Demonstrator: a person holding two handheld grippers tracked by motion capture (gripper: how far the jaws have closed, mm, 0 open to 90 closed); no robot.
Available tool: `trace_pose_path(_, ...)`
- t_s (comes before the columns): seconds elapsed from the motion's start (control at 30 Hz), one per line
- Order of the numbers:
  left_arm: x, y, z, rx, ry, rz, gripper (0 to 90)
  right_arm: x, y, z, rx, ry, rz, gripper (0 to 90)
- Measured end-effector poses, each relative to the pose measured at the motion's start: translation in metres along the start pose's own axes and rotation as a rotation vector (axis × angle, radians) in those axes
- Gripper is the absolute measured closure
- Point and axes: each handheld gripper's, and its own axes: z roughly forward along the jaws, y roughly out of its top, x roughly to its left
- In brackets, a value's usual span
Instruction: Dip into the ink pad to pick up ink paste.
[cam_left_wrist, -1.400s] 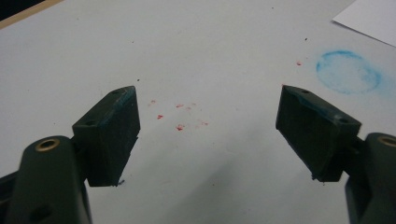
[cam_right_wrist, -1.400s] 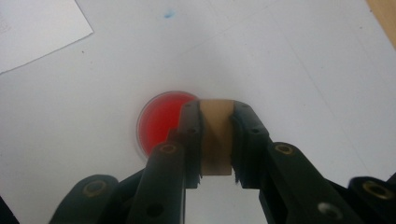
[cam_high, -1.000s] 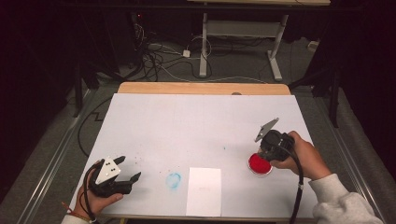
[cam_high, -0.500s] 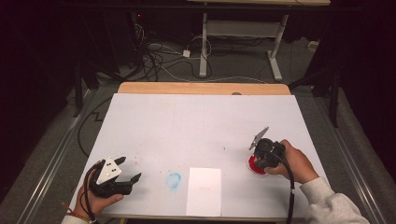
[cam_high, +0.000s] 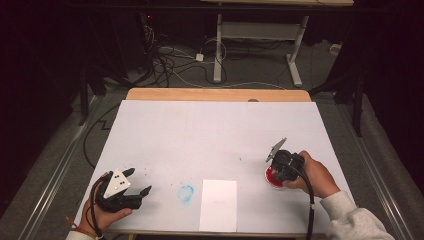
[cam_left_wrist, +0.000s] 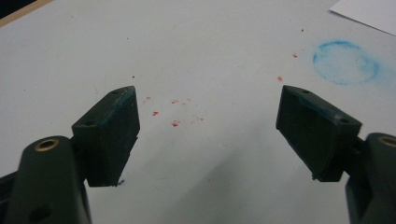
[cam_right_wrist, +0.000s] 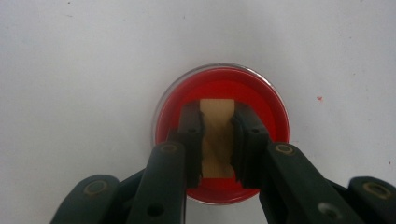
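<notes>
The right tongs (cam_right_wrist: 217, 140) are clamped on a small wooden block (cam_right_wrist: 216, 135), holding it down inside a round dish of red paint (cam_right_wrist: 221, 84) that sits near the right edge of the white worktop (cam_high: 210, 135). The left tongs (cam_left_wrist: 208, 133) rest low at the near left corner, held in the left hand (cam_high: 102, 216), jaws wide apart with nothing between them. Red specks (cam_left_wrist: 175, 122) dot the surface ahead of them. A blue ring-shaped smudge (cam_high: 185, 193) lies just left of a white sheet of paper (cam_high: 218, 204).
</notes>
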Motion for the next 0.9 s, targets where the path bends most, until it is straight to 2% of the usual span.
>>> trace_pose_path(0.23, -0.001, 0.000, 0.001, 0.003, -0.007, 0.004, 21.0, 0.000, 0.000, 0.000, 0.004, 0.000, 0.001, 76.7)
trace_pose_path(0.4, -0.001, 0.000, 0.001, 0.018, 0.009, 0.021, 21.0, 0.001, 0.001, 0.000, 0.013, -0.009, -0.003, 76.7)
trace_pose_path(0.57, -0.002, 0.000, -0.001, 0.008, 0.008, 0.020, 21.0, -0.001, 0.003, -0.004, 0.020, 0.000, -0.007, 76.5)
trace_pose_path(0.67, -0.001, 0.000, -0.001, 0.007, 0.009, 0.018, 21.0, -0.001, 0.004, -0.018, -0.016, -0.016, -0.008, 76.5)
trace_pose_path(0.9, -0.002, 0.000, -0.001, 0.010, 0.007, 0.024, 20.8, -0.006, 0.009, -0.069, -0.091, -0.072, -0.013, 76.3)
